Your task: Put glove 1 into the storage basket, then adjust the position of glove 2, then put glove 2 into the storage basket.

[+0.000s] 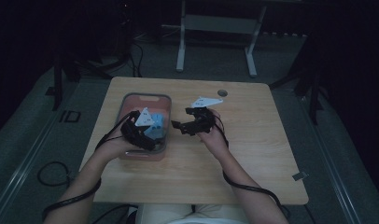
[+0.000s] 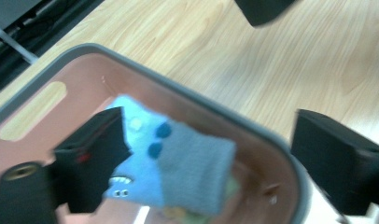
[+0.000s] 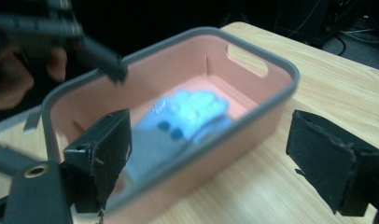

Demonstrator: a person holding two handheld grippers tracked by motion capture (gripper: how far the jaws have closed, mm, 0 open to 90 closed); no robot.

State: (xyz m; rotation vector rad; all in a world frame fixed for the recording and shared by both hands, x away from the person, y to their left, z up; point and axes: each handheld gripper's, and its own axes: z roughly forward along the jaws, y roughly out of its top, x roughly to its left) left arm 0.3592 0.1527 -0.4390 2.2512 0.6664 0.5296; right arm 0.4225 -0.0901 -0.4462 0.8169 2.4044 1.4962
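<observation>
A pink bin with a grey rim (image 1: 145, 95) stands on the left half of the wooden table (image 1: 257, 154). In it lies a light blue sock (image 1: 157, 125) with darker blue dots (image 2: 187, 168) (image 3: 183, 112). My left gripper (image 1: 145, 134) hovers over the bin's near end, jaws open on either side of the sock (image 2: 211, 135) without touching it. My right gripper (image 1: 179, 127) is held just right of the bin, jaws open and empty (image 3: 206, 140), pointing at the bin's side wall (image 3: 215, 154).
A round cable hole (image 1: 222, 93) sits near the table's far edge. Behind the table stand a metal desk frame (image 1: 215, 23) and dark stands. Cables trail from both grippers off the near edge (image 1: 253, 189). The table's right half is bare wood.
</observation>
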